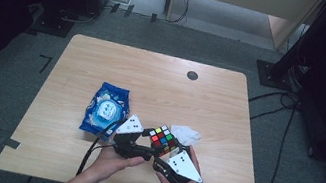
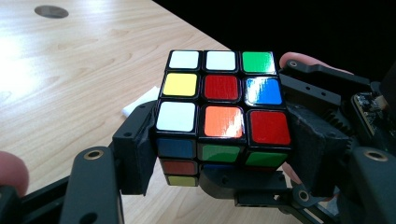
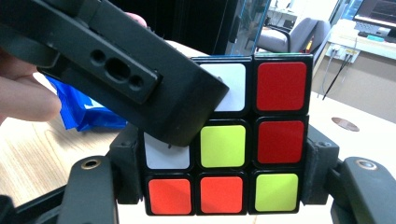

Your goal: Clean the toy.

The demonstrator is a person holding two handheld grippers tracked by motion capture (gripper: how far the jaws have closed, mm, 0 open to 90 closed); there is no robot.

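I have the puzzle cube (image 1: pixel 163 140) lifted just above the counter (image 1: pixel 153 77), right of the blue snack bag (image 1: pixel 106 110) whose contents I can't see, with my left tongs (image 1: pixel 144 141) and right tongs (image 1: pixel 167 156) each clamped across it, likely so one layer can be twisted against the other.
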